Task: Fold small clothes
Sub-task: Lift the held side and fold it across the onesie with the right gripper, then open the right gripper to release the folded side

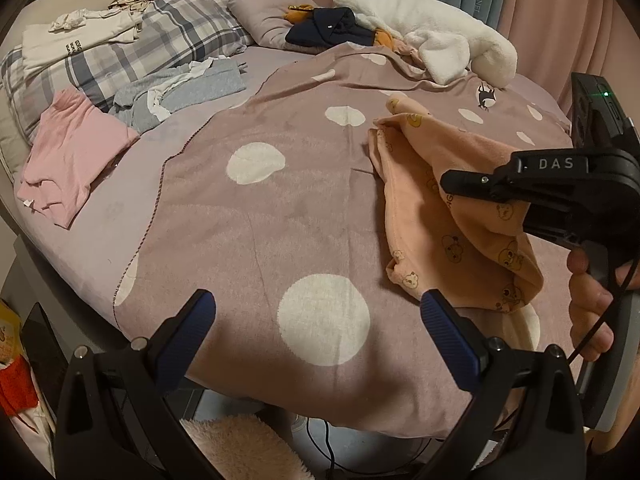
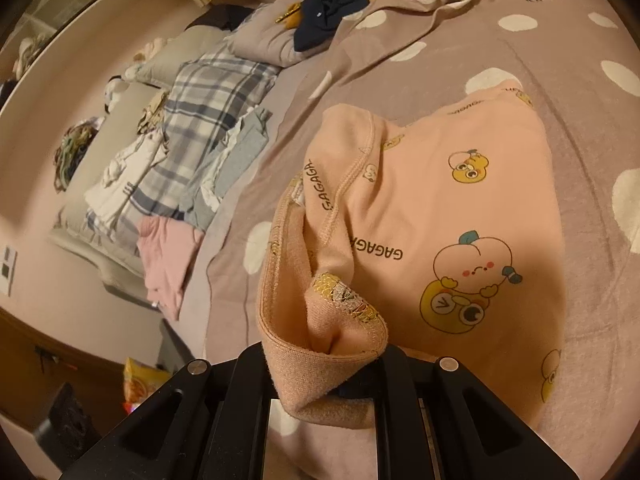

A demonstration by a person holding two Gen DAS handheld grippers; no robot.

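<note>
A small peach garment (image 1: 452, 216) with cartoon prints lies on the spotted mauve blanket (image 1: 280, 200) at the right. My right gripper (image 1: 460, 184) is shut on its edge and lifts it off the bed. In the right wrist view the peach garment (image 2: 432, 208) drapes forward from my right gripper (image 2: 340, 376), its hem bunched between the jaws. My left gripper (image 1: 316, 320) is open and empty, low over the blanket's near edge, left of the garment.
Folded pink (image 1: 68, 160) and grey clothes (image 1: 180, 92) lie at the left by a plaid pillow (image 1: 160, 36). A white fleece (image 1: 432, 36) and a dark navy garment (image 1: 332, 28) sit at the far side. The bed edge runs under my left gripper.
</note>
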